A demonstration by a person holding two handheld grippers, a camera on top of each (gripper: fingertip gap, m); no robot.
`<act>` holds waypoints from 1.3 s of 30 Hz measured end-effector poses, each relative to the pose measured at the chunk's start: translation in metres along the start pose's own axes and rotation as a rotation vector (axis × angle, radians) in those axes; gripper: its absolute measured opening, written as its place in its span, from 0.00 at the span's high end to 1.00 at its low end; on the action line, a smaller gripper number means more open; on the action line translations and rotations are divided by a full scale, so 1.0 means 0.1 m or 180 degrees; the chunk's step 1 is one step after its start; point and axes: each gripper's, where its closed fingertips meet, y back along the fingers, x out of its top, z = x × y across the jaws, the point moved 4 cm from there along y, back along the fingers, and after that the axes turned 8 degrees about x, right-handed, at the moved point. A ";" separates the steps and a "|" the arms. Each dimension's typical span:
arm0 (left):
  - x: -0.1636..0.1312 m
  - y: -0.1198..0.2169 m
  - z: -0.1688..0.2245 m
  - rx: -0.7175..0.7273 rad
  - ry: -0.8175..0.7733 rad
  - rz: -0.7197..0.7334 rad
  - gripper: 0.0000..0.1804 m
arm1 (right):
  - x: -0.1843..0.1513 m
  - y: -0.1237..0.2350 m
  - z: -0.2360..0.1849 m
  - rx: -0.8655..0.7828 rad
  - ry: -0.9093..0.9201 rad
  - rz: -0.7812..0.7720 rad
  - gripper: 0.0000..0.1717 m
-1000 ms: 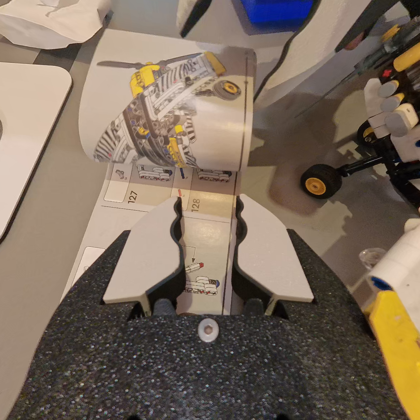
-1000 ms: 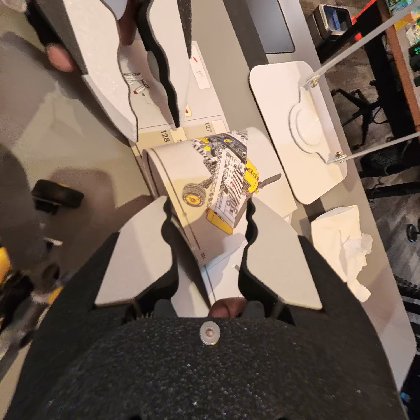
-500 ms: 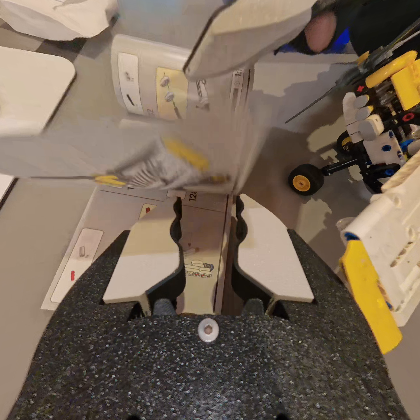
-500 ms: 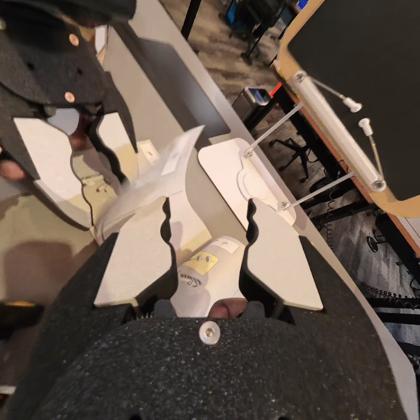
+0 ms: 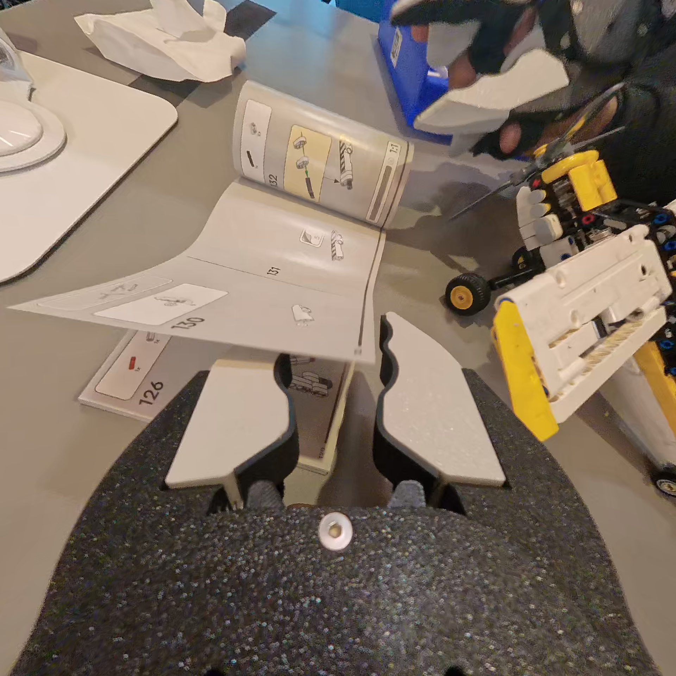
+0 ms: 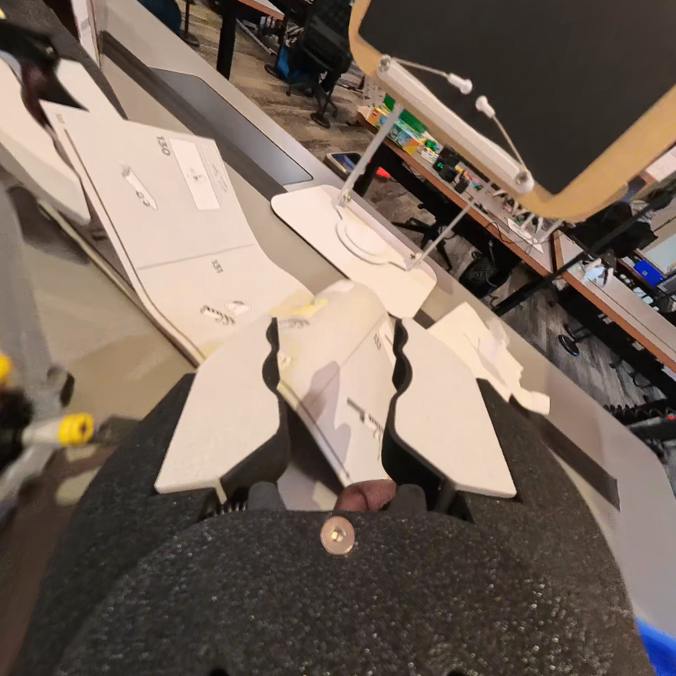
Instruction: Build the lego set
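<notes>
your left tongs (image 5: pixel 331 351) sit low over the near end of the open instruction booklet (image 5: pixel 292 263), jaws parted with nothing pinched between them; the printed page underneath shows through the gap. a loose page (image 5: pixel 205 311) hangs in the air across the left fingertip, unsupported, and its near edge hides that tip, so you can't count on seeing where the finger lands.

your right tongs (image 6: pixel 334 338) are also parted and hold nothing. from the right wrist view, the curled far pages (image 5: pixel 322 157) bulge up between the fingers, but no pad presses on them; the paper just stands in the gap. in the left wrist view the same tongs (image 5: pixel 486 98) hover above the booklet's far right corner, close to the blue bin (image 5: pixel 406 73).

what could go wrong:
- the floating page is held by nobody. it may flop either way, and if it falls back you lose the spread.
- if you close the right tongs where they are, you could crease or crumple the curl, or catch several sheets at once.
- the left fingers sit right at the spine side of the booklet; a push forward there could slide the whole booklet along the counter (image 5: pixel 153 205) rather than pin it.
- the white and yellow brick model (image 5: pixel 570 311) lies just beside your left tongs on the right. a sideways swing could knock it, and its small black and yellow wheel (image 5: pixel 466 298) looks easy to dislodge.
- the crumpled tissue (image 5: pixel 161 40) and the white lamp base (image 5: pixel 73 153) are well apart from both tongs, so they pose little risk.
</notes>
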 end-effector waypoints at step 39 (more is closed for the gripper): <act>-0.10 0.40 -0.24 -0.0461 0.2085 0.0275 0.81 | -0.54 0.26 -0.15 0.0130 -0.0116 -0.0304 0.67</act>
